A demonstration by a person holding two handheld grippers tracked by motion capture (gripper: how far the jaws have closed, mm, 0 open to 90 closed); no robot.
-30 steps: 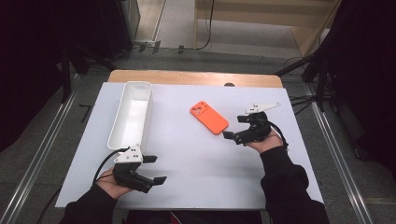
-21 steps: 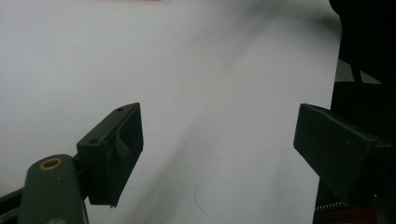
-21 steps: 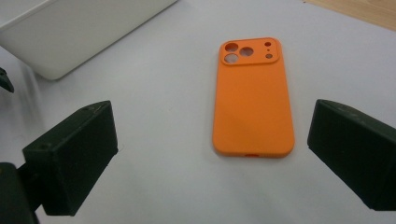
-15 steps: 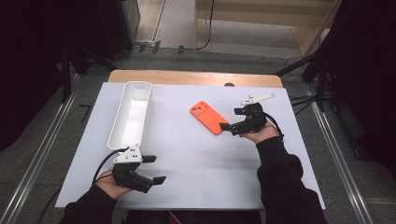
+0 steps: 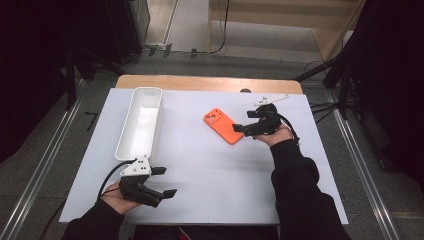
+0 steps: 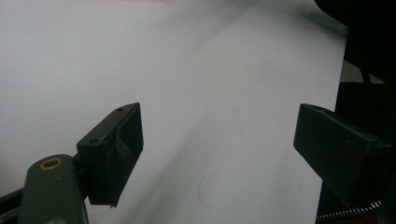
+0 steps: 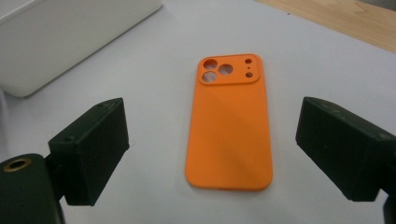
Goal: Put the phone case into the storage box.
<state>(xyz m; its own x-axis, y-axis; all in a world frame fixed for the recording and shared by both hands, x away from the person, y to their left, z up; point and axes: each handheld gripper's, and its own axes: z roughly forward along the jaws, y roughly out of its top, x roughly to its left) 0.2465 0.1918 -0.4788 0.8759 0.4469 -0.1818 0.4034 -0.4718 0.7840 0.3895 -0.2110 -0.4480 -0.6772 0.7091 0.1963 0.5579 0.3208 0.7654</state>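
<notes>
Orange phone case (image 7: 229, 123) flat, camera cut-outs up, toward the surface's (image 5: 220, 175) far right edge. Right tool (image 5: 241, 128) wide open just beside it, nothing gripped. Left tool (image 5: 165, 182) open, empty, near front-left corner.

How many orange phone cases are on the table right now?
1. The orange silicone phone case lies flat, camera cutouts up, on the white table surface, right of the long white plastic tray and just ahead of the right hand-held gripper.
</notes>
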